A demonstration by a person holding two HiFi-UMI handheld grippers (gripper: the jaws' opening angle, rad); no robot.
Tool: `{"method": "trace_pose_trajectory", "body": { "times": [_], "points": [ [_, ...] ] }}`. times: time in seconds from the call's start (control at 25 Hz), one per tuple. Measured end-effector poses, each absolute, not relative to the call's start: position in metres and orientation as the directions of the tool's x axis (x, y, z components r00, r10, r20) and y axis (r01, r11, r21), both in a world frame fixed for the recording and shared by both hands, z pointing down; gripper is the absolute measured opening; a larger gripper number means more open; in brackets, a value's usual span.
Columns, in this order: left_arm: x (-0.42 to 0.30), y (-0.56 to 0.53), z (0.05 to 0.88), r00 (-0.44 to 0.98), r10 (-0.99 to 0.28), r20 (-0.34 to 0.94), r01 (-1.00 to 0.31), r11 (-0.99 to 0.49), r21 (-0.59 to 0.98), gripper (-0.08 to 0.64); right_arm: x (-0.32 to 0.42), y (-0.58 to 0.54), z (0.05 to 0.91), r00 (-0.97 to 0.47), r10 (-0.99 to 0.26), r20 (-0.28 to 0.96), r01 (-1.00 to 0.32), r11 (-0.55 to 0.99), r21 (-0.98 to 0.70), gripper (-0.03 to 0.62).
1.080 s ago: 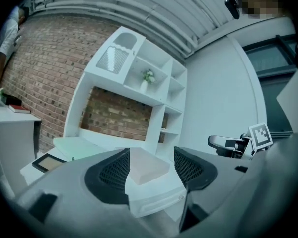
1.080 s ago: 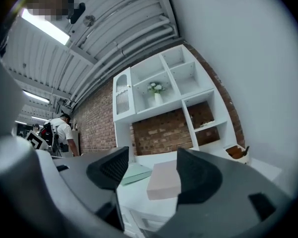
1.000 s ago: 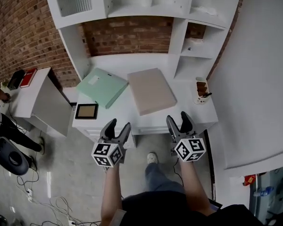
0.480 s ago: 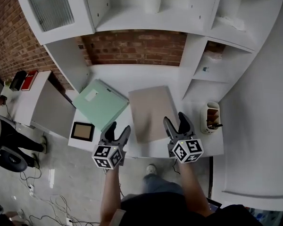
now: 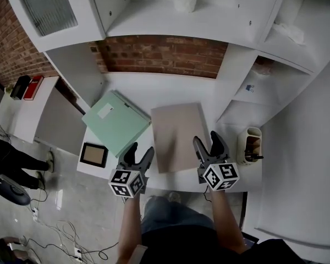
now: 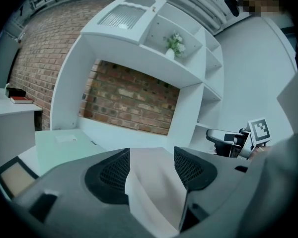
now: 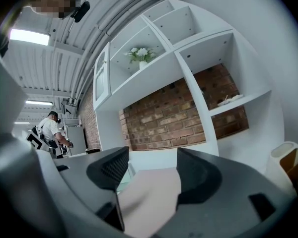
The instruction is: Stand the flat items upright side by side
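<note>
Two flat binders lie on the white desk (image 5: 137,95): a mint-green one (image 5: 117,121) at the left and a beige one (image 5: 177,134) in the middle. My left gripper (image 5: 141,152) hovers open at the desk's front edge, between the two binders, with nothing in its jaws. The right gripper (image 5: 208,143) is open too, just off the beige binder's front right corner. In the left gripper view the beige binder (image 6: 154,182) shows between the jaws and the green binder (image 6: 59,148) lies at the left. The right gripper view also shows the beige binder (image 7: 151,197) ahead.
A small framed picture (image 5: 94,154) lies at the desk's front left corner. A white pen holder (image 5: 251,145) stands at the right. White shelving (image 5: 170,21) rises above a brick back wall (image 5: 159,56). A side cabinet (image 5: 27,100) stands at the left. A person (image 7: 49,128) stands far off.
Both grippers moved forward to the desk's front edge, jaws unchanged and open. The binders have not moved on the desk.
</note>
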State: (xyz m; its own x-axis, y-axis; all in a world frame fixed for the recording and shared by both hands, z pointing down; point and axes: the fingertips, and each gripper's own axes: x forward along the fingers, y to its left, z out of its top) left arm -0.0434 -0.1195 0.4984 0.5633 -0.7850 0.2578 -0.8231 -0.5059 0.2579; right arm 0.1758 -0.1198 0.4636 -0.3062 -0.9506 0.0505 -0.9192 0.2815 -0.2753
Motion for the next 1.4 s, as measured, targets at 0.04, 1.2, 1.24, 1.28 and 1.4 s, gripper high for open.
{"method": "trace_pose_trajectory", "body": {
  "times": [0.04, 1.2, 1.24, 1.28, 1.4],
  "points": [
    [-0.043, -0.122, 0.498, 0.562, -0.786, 0.258, -0.824, -0.504, 0.259, 0.25, 0.175, -0.121, 0.464, -0.31, -0.949, 0.053, -0.918, 0.284, -0.275, 0.282],
    [-0.008, -0.19, 0.514, 0.612, -0.678, 0.407, -0.79, -0.546, 0.278, 0.25, 0.184, -0.166, 0.488, -0.311, -0.904, 0.292, -0.942, 0.253, -0.222, 0.282],
    [-0.007, -0.194, 0.517, 0.608, -0.673, 0.422, -0.794, -0.536, 0.288, 0.25, 0.183, -0.17, 0.492, -0.324, -0.891, 0.318, -0.939, 0.263, -0.22, 0.282],
    [-0.006, -0.198, 0.52, 0.605, -0.666, 0.436, -0.796, -0.526, 0.301, 0.25, 0.183, -0.174, 0.497, -0.337, -0.876, 0.345, -0.936, 0.273, -0.22, 0.282],
    [-0.003, -0.209, 0.53, 0.602, -0.643, 0.474, -0.799, -0.484, 0.358, 0.25, 0.181, -0.186, 0.517, -0.376, -0.817, 0.437, -0.925, 0.304, -0.227, 0.295]
  ]
}}
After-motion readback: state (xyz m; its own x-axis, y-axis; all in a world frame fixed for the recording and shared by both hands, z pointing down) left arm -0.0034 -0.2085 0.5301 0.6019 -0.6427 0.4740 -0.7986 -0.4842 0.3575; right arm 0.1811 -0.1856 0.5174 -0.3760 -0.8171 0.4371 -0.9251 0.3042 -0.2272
